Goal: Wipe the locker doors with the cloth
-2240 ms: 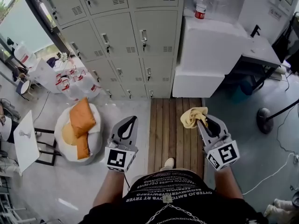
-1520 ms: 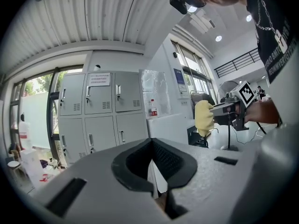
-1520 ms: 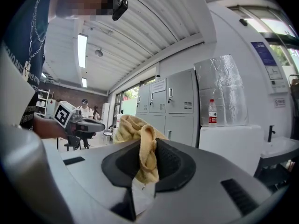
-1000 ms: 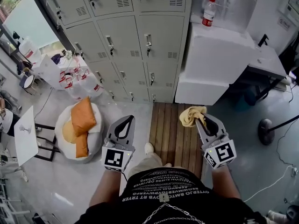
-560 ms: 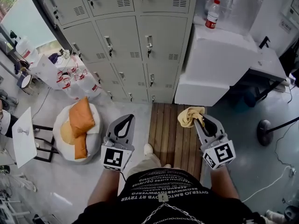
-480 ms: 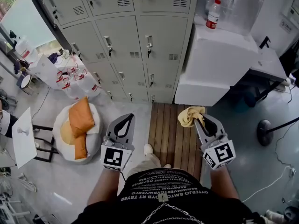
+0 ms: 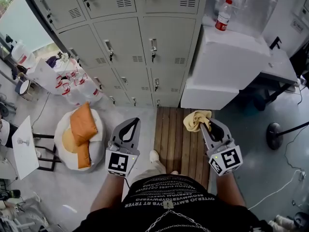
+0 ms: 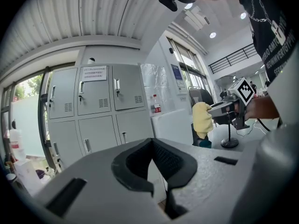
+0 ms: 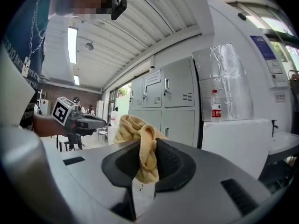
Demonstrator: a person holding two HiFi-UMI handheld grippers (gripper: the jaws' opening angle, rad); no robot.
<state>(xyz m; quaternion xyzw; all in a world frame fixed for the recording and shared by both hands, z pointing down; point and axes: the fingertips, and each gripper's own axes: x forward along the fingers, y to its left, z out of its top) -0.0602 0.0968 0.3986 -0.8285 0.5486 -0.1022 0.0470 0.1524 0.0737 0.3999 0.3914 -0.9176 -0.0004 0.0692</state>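
Observation:
The grey metal lockers (image 7: 164, 37) stand ahead of me, their doors shut, each with a small handle and vent. My right gripper (image 7: 206, 124) is shut on a crumpled yellow cloth (image 7: 195, 120), which bunches out past its tips above the floor, well short of the lockers. In the right gripper view the cloth (image 9: 140, 139) hangs pinched between the black pads, with the lockers (image 9: 173, 101) behind it. My left gripper (image 7: 134, 122) is level with the right one and shut on nothing. The left gripper view shows the lockers (image 8: 93, 106) and the cloth (image 8: 203, 120) off to the right.
A white cabinet (image 7: 227, 57) with a plastic bottle (image 7: 223, 16) on top stands against the lockers' right side. A wooden slat strip (image 7: 176, 129) lies underfoot. At left are a white beanbag with orange cushions (image 7: 82, 129), plastic bags (image 7: 72, 83) and a small white table (image 7: 24, 146). A stand base (image 7: 275, 127) sits at right.
The view has crept forward and tilted, so the lockers fill more of the top. A foot has stepped onto the slats. Both grippers keep their pose, cloth still held.

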